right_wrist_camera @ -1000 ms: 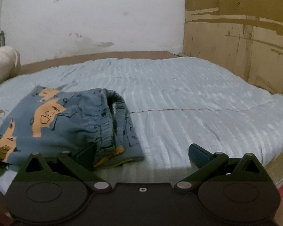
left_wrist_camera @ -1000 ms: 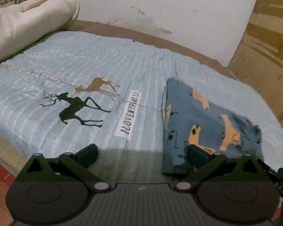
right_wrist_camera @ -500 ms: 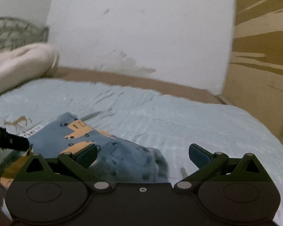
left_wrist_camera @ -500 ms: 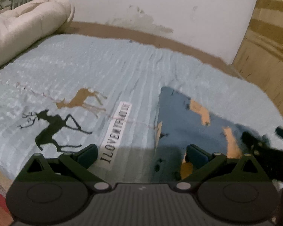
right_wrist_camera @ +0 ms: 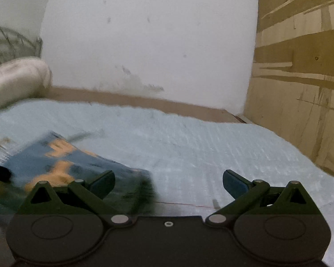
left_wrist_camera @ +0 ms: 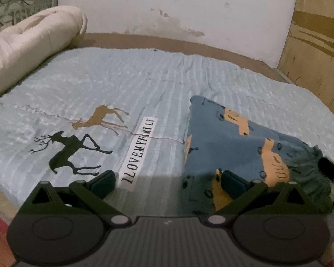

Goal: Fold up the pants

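Bedding roll [left_wrist_camera: 31, 44], cream: far left on the bed, well apart from my work.

Blanket [left_wrist_camera: 127, 84], pale blue, ribbed: covers the bed; black deer print [left_wrist_camera: 69, 151] and lettered strip [left_wrist_camera: 140, 151] lie left of centre.

Left claw [left_wrist_camera: 168, 183]: fingers apart, gripping nothing, held low over the near edge of the bed; its right finger sits in front of the garment's near-left corner.

Pants [left_wrist_camera: 229, 146], blue with orange car print: already folded into a compact packet on the blanket, right of the lettered strip; gathered waistband at the right end.

Right claw [right_wrist_camera: 168, 183]: fingers apart, empty, just beside the packet's right edge; that view is blurred.

Handling note: I judge the fold nearly done. To finish well I would pinch both near corners squarely, catch every layer, carry them over together, and press the crease flat so the waistband does not spring open.
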{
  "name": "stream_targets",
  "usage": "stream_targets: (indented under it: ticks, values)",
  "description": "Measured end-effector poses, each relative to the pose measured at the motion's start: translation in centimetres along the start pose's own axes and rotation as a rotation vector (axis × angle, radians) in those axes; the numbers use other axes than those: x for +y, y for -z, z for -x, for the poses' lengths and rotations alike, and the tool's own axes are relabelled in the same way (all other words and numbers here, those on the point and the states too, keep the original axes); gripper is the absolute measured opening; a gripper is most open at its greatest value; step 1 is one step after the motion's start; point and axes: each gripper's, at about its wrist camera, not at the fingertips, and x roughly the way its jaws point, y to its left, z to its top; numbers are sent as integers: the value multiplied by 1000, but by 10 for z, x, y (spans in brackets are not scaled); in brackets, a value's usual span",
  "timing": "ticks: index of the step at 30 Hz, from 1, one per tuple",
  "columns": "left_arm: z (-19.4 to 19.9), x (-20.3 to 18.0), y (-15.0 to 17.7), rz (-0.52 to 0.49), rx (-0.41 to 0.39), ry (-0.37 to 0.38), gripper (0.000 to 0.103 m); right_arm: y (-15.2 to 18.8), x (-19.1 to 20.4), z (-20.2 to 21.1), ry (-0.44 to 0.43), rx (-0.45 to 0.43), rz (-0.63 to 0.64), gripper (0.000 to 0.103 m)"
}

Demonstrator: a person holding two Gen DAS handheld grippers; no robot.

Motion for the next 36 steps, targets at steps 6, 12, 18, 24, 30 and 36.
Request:
stream_targets:
  ticks: [6,12,18,24,30,36]
  values:
    - [11,-16,19,-74,38,28,102,22,23,14,-3,126,18,102]
    - [24,-10,25,-47,45,40,102,27,11,29,-11,167,-88,102]
    - [33,-5,8,-1,-18,64,102,1,14,28,-84,65,-66,102]
    - [-2,-6,1,8,31,29,102,-16,7,-27,-106,102,-49,102]
    - [-9,-5,10,-38,-12,47,102,10,-11,-72,-125,223,-164,102]
    - [-10,7,-11,44,-45,195,102,6,-31,-61,-290,136,-276,102]
